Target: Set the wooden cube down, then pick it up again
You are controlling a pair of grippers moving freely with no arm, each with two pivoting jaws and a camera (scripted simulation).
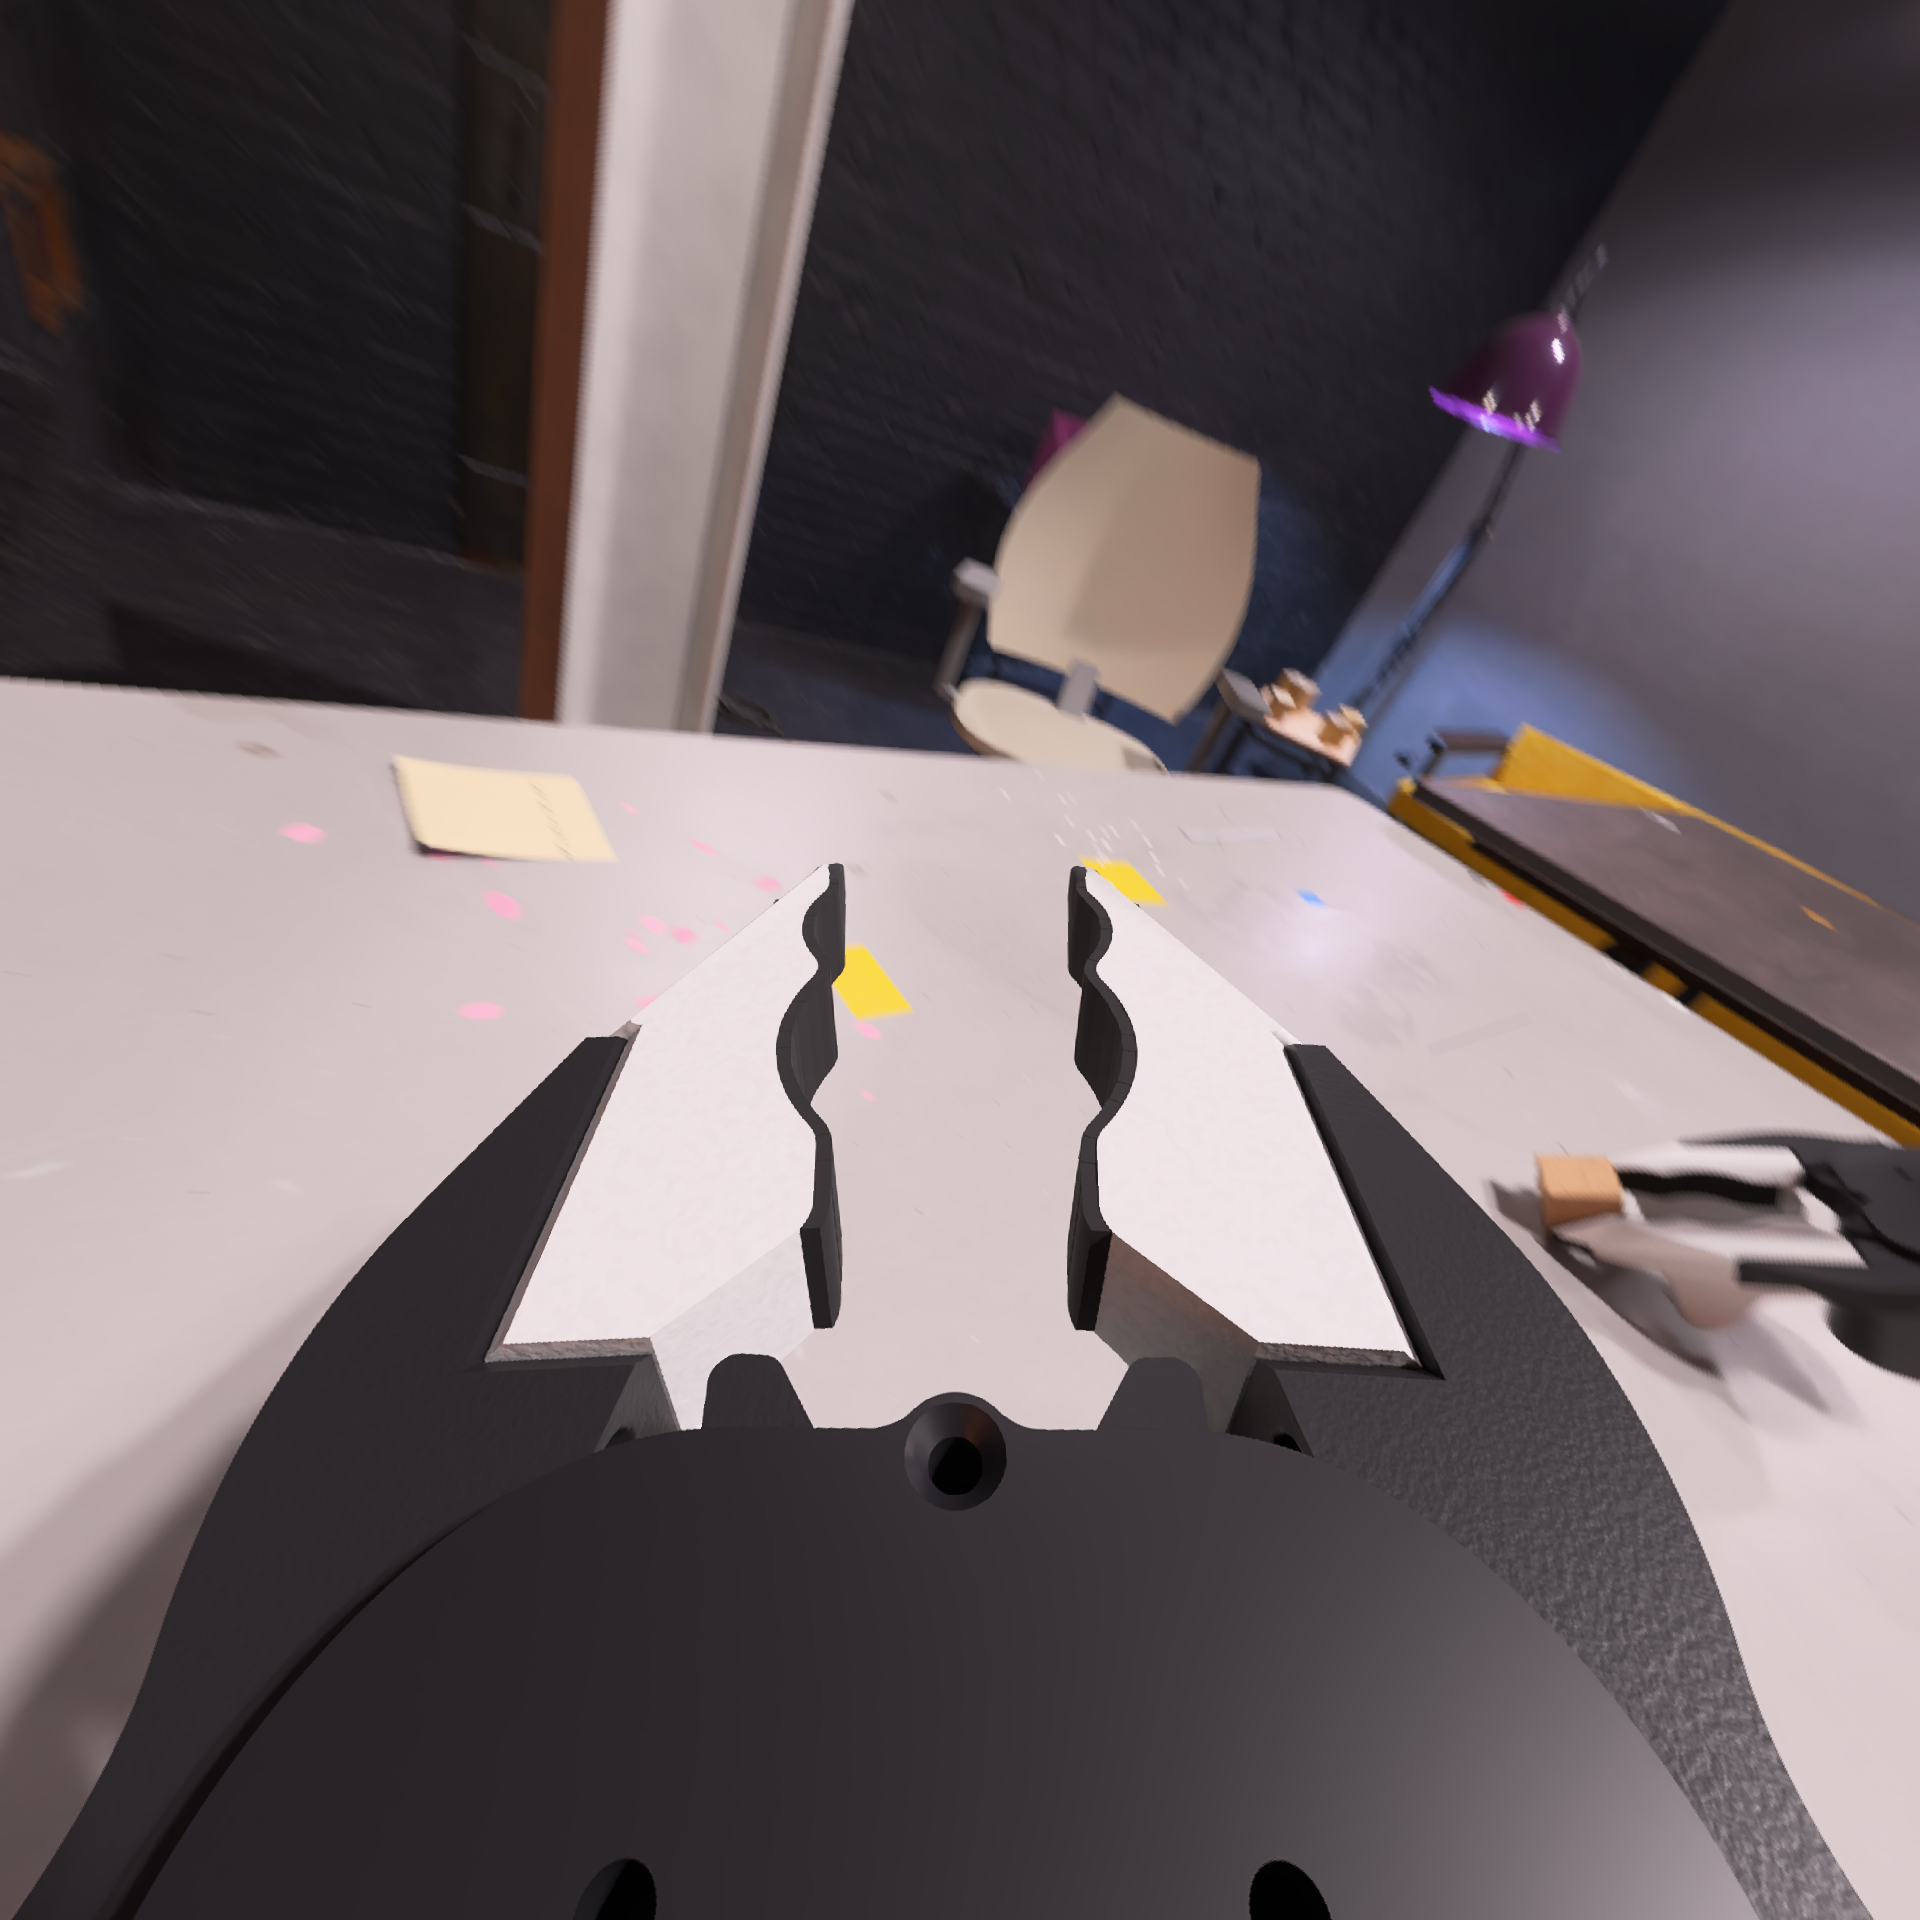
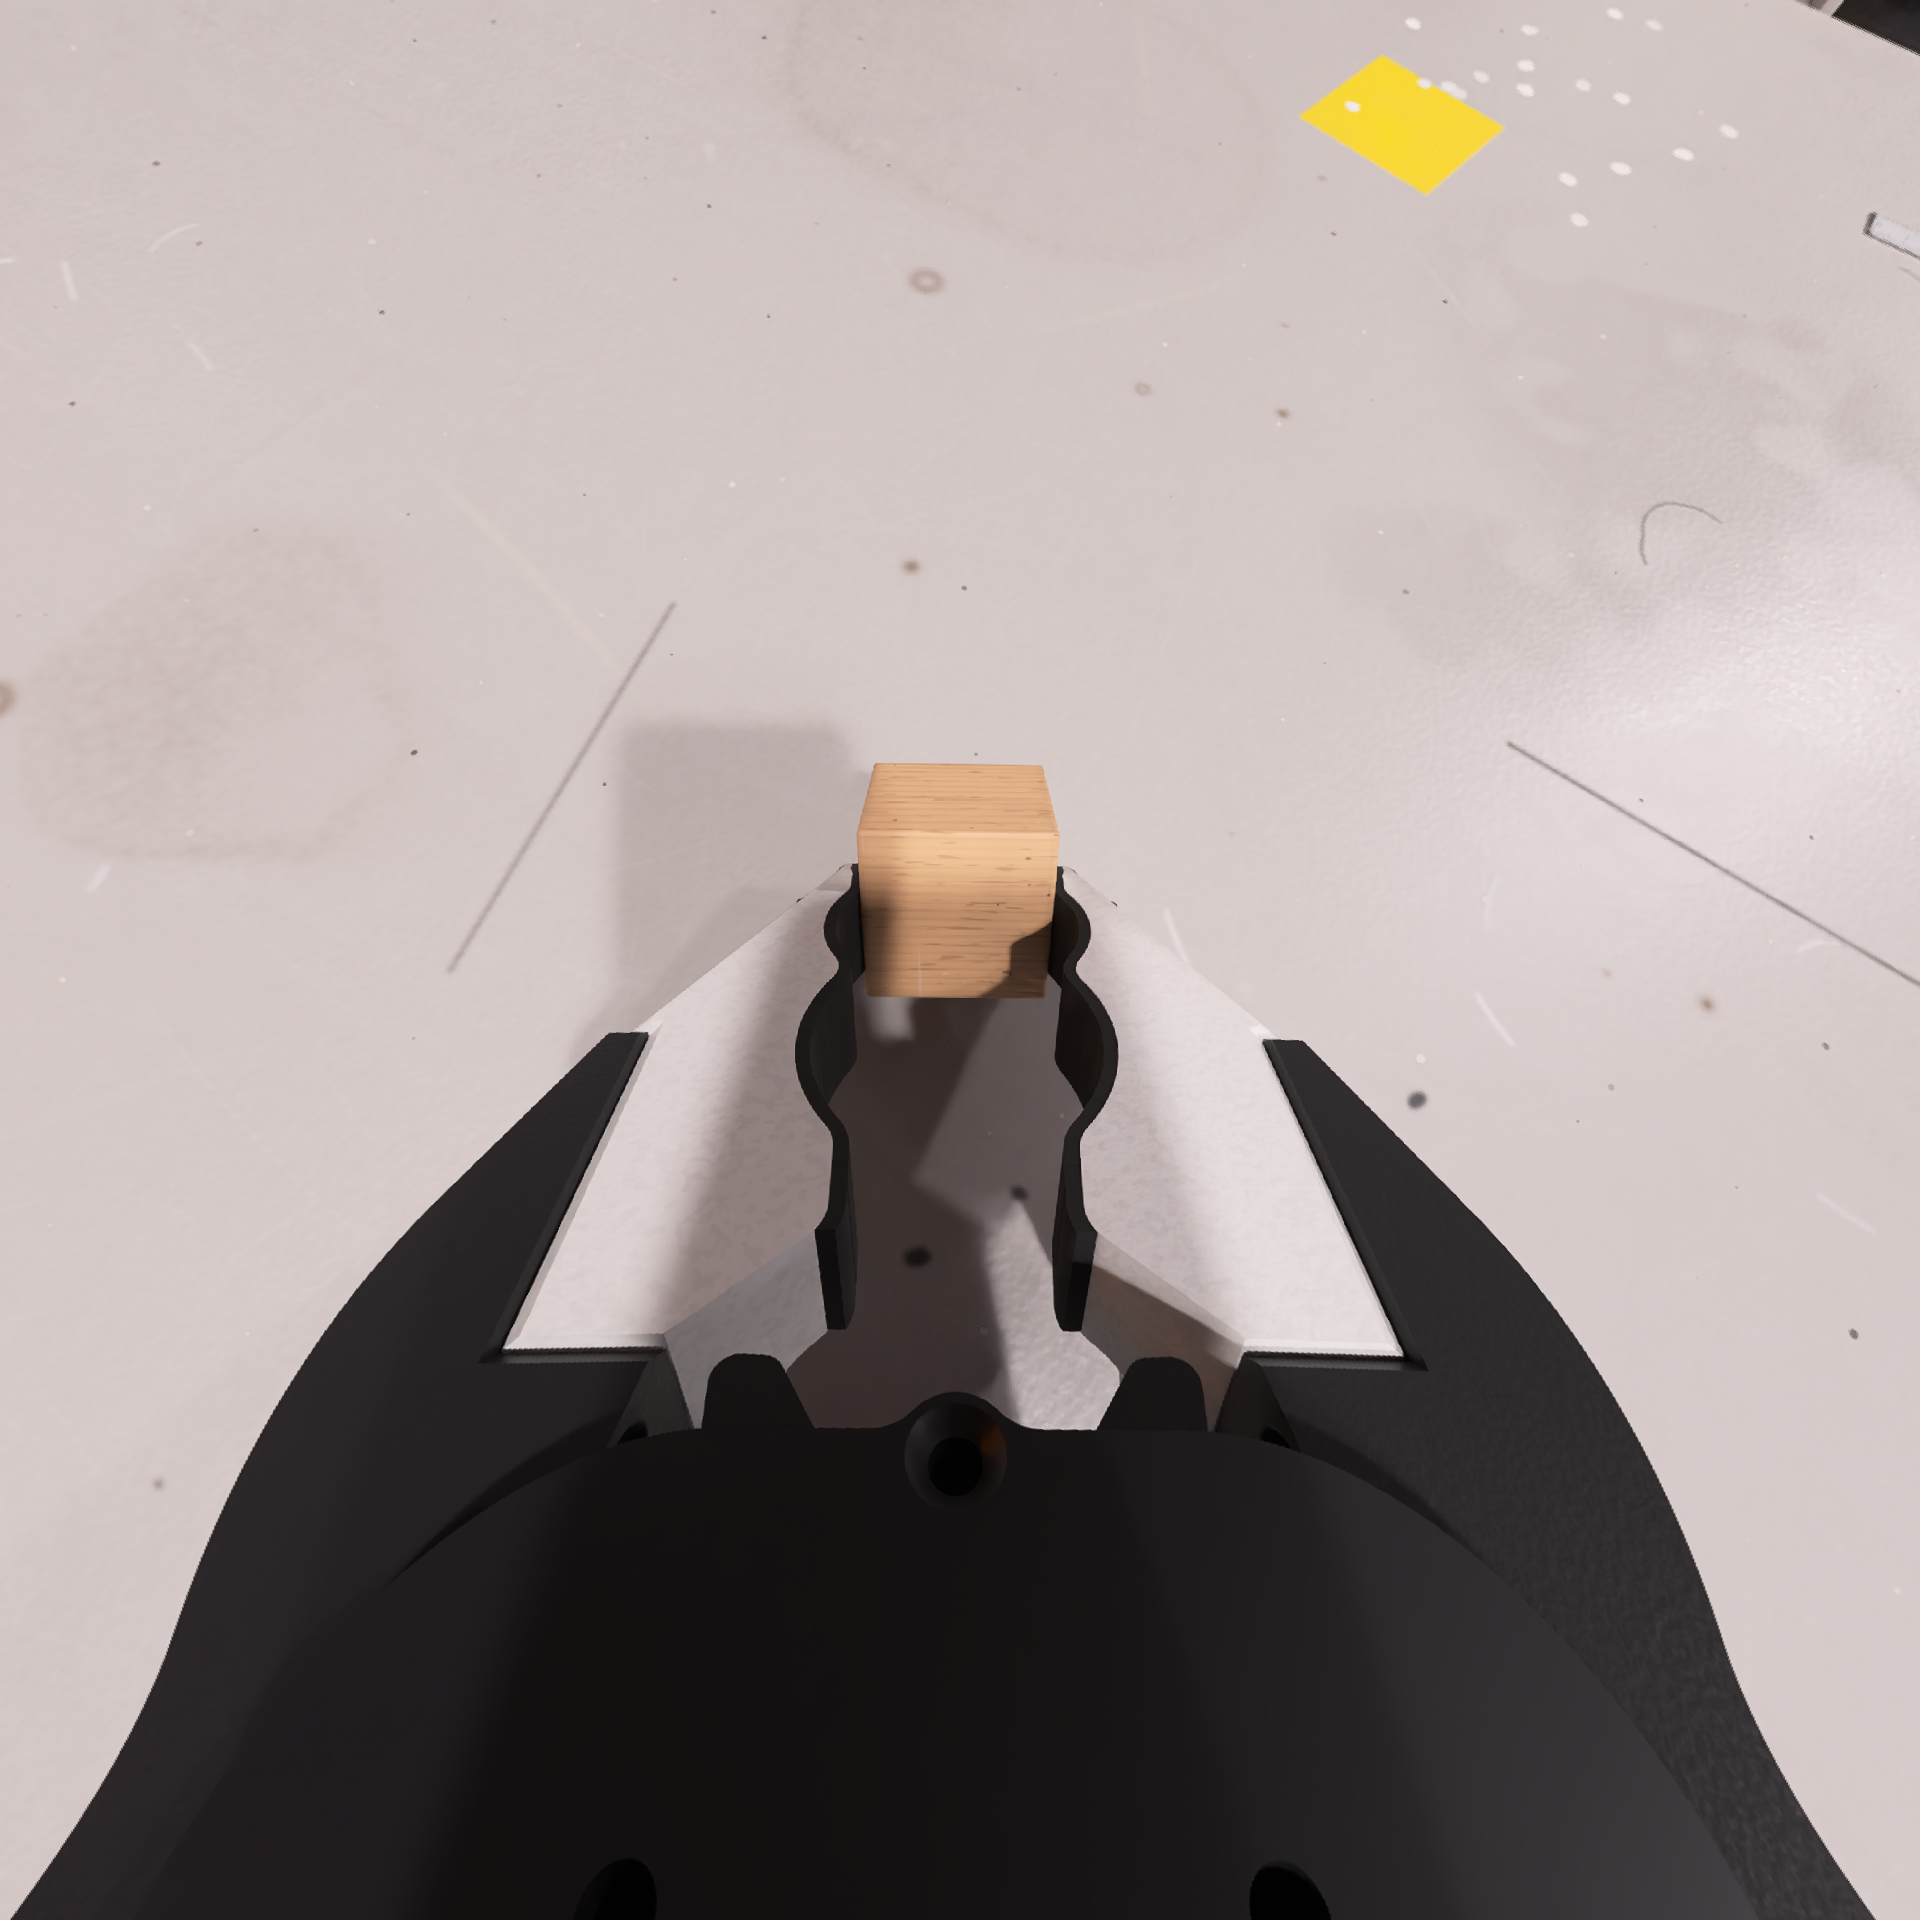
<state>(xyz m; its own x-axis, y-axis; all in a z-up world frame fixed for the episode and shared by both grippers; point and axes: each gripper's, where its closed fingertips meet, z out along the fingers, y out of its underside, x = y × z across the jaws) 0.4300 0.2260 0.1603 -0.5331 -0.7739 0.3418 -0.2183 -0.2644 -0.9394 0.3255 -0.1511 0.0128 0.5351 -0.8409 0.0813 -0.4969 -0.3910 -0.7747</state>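
Note:
The wooden cube (image 2: 951, 831) is a small light-brown block pinched between the tips of my right gripper (image 2: 956, 920), which is shut on it. The cube seems to hang a little above the white table (image 2: 416, 416), with its shadow cast to the left. In the left wrist view the cube (image 1: 1577, 1190) and the right gripper (image 1: 1621, 1195) show blurred at the right, low over the table. My left gripper (image 1: 956, 883) is open and empty, and it points across the table.
Yellow squares (image 1: 873, 982) (image 2: 1403, 125) and pink spots lie flat on the table. A cream paper sheet (image 1: 504, 821) lies at the far left. Beyond the table stand a beige chair (image 1: 1122, 582), a purple lamp (image 1: 1512, 384) and a yellow-edged dark bench (image 1: 1662, 894).

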